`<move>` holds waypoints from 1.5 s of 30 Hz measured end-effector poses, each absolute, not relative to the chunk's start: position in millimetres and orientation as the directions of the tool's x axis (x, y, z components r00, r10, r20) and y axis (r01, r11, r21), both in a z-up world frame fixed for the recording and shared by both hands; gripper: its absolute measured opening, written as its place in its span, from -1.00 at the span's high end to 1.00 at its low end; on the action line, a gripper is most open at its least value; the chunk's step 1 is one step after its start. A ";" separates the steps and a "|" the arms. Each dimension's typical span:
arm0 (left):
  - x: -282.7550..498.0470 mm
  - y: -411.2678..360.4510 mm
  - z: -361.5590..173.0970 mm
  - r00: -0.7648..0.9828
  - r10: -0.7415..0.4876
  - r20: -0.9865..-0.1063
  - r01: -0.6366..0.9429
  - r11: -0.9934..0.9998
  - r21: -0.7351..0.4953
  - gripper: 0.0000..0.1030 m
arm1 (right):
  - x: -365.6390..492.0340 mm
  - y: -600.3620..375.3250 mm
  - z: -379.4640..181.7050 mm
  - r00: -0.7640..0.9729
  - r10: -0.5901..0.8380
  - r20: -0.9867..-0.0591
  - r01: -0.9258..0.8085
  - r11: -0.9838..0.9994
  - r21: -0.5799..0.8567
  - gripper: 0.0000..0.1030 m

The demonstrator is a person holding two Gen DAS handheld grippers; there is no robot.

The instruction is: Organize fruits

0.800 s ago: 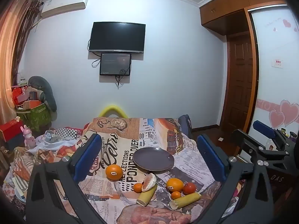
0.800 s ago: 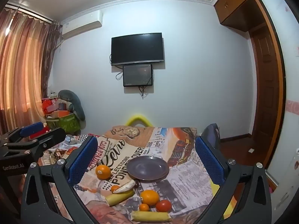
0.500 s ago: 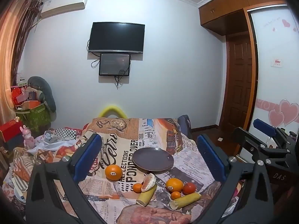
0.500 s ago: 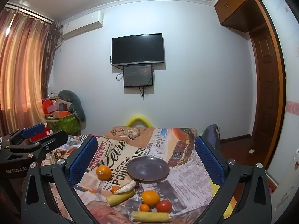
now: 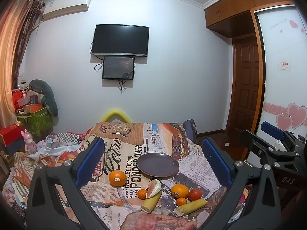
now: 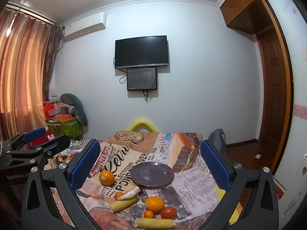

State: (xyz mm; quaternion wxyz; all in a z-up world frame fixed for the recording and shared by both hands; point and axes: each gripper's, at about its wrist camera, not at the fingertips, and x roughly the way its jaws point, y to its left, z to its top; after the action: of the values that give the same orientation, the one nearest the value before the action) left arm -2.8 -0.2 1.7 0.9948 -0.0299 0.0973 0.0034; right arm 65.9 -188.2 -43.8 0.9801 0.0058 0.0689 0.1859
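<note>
I am over a table draped in a newspaper-print cloth [image 5: 122, 153], and the biggest thing on it is the dark plate [image 5: 158, 165], bare, sitting near the middle. In front of it the fruit is scattered: a stickered orange [image 5: 117, 178] off to the left by itself, a second orange [image 5: 179, 190] to the right, a red tomato [image 5: 195, 194] touching it, a corn cob [image 5: 191, 207] lying across the near edge, a shorter corn piece [image 5: 151, 202] beside a pale peeled wedge [image 5: 154, 186], and two small tangerines [image 5: 142, 194].

What worries me, judging from this: the round pieces can roll on the wrinkled cloth if I nudge them, and the lone orange has an open run toward the left edge. The cluster on the right is packed tight, so closing on the orange there could shove the tomato or the little tangerine aside. The tomato looks soft; too hard a squeeze may split it. The plate is shallow, so anything set near its rim may roll off.

My left gripper [image 5: 153, 161] has its blue pads spread as wide as they go, holding nothing and touching nothing, hanging above the fruit. My right gripper [image 6: 151, 163] is the same: pads fully apart, nothing between them.
</note>
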 end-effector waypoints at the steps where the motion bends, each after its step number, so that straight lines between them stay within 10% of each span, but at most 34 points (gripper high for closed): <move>1: -4.0 0.0 2.1 0.981 0.003 -0.192 -0.014 0.998 -0.057 -1.00 | 66.1 -188.3 -43.5 0.921 0.366 -0.134 -0.365 0.930 0.038 -1.00; 45: -5.6 -1.5 0.7 0.982 -0.004 -0.189 -0.007 0.998 -0.059 -1.00 | 67.5 -184.4 -46.7 0.918 0.371 -0.140 -0.369 0.929 0.043 -1.00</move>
State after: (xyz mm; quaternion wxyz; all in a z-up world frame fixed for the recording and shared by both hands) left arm -5.6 -1.5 0.7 0.9951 -0.0295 0.0947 0.0009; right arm 67.5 -184.4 -46.7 0.9792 0.0080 0.0732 0.1888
